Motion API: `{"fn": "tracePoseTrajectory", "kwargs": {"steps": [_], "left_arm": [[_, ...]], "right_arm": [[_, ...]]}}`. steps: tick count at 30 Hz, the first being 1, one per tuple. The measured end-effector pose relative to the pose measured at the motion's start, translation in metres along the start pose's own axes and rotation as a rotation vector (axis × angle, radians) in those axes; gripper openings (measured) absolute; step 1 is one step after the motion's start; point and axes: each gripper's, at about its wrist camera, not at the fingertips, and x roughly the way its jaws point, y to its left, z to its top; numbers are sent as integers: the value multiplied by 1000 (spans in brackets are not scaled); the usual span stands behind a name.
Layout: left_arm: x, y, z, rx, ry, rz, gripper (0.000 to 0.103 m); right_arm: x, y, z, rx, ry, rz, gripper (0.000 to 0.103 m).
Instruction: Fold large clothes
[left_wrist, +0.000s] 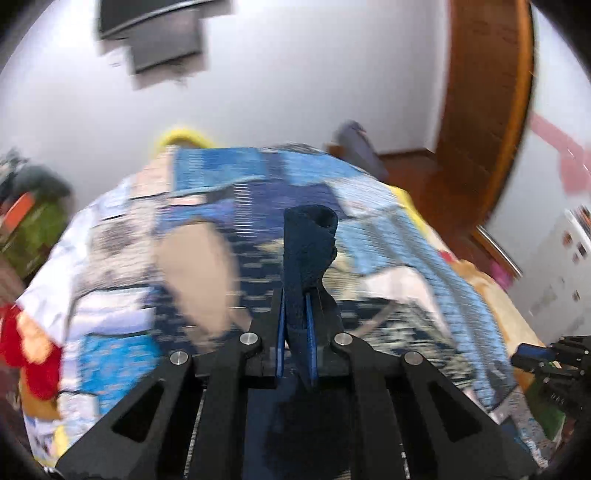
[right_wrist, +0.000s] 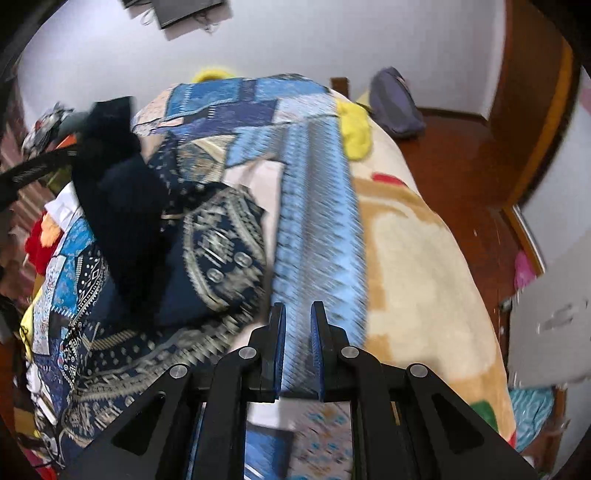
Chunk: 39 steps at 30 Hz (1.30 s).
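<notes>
A large patchwork garment (left_wrist: 229, 199) in blue, navy and cream prints lies spread on the bed. My left gripper (left_wrist: 295, 295) is shut on a fold of dark navy cloth (left_wrist: 308, 236) that sticks up between its pads. In the right wrist view that navy cloth (right_wrist: 122, 206) hangs lifted over the garment's left side, under the left gripper (right_wrist: 33, 173). My right gripper (right_wrist: 297, 310) is shut on the garment's light blue striped band (right_wrist: 317, 221), which runs away from the pads across the bed. The right gripper (left_wrist: 546, 358) shows low at the right edge of the left wrist view.
A beige blanket (right_wrist: 417, 258) covers the bed to the right of the garment. A yellow cloth (right_wrist: 354, 129) lies at the far end. A grey-blue bag (right_wrist: 397, 103) sits on the wooden floor (right_wrist: 461, 155). A red plush item (left_wrist: 29, 350) is at the left, a white cabinet (right_wrist: 554, 325) at the right.
</notes>
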Motion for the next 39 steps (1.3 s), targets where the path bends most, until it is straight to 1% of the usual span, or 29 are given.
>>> {"fn": "tracePoseTrajectory", "kwargs": {"steps": [1, 5, 7, 10, 12, 13, 15, 18, 19, 22, 25, 28, 30, 33, 35, 39], "left_arm": [[-5, 24, -2, -28, -7, 26, 9], [-10, 86, -20, -95, 0, 95, 9], [-8, 110, -32, -129, 11, 106, 8], [2, 140, -55, -167, 41, 113, 8], [8, 146, -73, -176, 61, 115, 8], [14, 152, -85, -187, 82, 111, 8], [24, 159, -108, -208, 122, 106, 8], [41, 171, -145, -246, 191, 102, 8], [47, 174, -158, -259, 215, 101, 8], [62, 182, -191, -296, 282, 99, 8], [71, 185, -214, -341, 326, 79, 9], [75, 187, -234, -367, 347, 82, 14], [74, 188, -242, -380, 353, 89, 18], [74, 191, -252, -369, 377, 133, 18], [69, 192, -257, -364, 373, 126, 17], [57, 188, -261, -324, 397, 137, 17]], "right_arm": [[3, 9, 6, -14, -2, 1, 9], [11, 47, 29, -71, -8, 12, 9], [18, 67, 39, -112, -9, 11, 9], [38, 103, 49, -193, 13, -15, 9], [51, 120, 51, -238, 31, -37, 9], [61, 132, 49, -277, 47, -55, 9], [76, 143, 45, -332, 71, -92, 9], [109, 155, 33, -420, 109, -223, 9], [118, 155, 29, -445, 120, -254, 9], [121, 155, 21, -502, 78, -293, 9], [120, 154, 18, -525, 67, -317, 9], [119, 154, 16, -528, 62, -326, 9], [119, 152, 17, -519, 58, -324, 9], [116, 150, 16, -500, 55, -317, 9], [114, 146, 14, -488, 54, -317, 9], [111, 137, 9, -480, 50, -329, 9]]}}
